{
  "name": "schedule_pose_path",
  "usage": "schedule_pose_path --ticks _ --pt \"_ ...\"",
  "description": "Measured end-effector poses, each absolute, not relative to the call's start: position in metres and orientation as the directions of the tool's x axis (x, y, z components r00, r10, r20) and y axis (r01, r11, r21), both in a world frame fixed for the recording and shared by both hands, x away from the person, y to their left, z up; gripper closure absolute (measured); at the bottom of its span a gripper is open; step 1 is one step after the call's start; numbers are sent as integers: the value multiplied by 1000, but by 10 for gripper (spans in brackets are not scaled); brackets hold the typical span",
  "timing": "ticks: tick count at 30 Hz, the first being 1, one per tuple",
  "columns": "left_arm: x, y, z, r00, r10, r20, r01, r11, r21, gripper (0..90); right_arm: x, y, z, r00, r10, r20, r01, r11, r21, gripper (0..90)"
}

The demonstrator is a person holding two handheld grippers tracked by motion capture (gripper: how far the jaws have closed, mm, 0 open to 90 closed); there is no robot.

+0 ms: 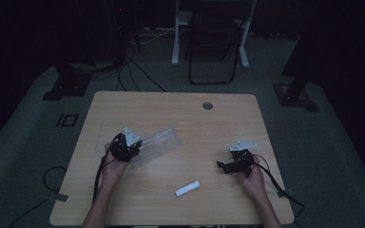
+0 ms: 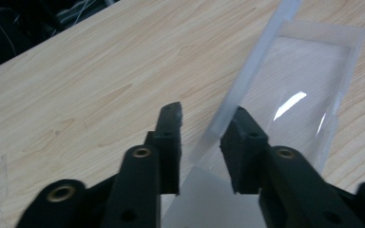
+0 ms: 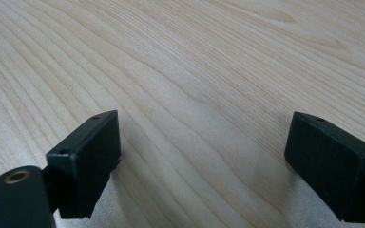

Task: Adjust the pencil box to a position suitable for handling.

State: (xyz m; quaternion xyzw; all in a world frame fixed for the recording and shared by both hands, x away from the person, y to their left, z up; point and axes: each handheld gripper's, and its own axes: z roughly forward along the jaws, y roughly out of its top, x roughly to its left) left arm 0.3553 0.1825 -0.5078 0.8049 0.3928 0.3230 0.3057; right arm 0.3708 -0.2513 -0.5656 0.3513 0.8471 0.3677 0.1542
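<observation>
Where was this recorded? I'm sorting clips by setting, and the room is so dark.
Probably a lab or studio set up for recording, not a home. A bare wooden table stands on grey carpet among dark stand bases, with loose cables on the floor and a folding chair behind.

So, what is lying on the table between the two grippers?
In the high view, a small white tube lies on the wooden table, between the left gripper and right gripper, nearer the person.
</observation>
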Motion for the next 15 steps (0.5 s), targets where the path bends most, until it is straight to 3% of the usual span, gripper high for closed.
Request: schedule_pose_path --ticks 15 --pt "349 196 -506 463 836 293 422 -499 757 850 371 -251 -566 -705 709 -3 482 483 731 115"
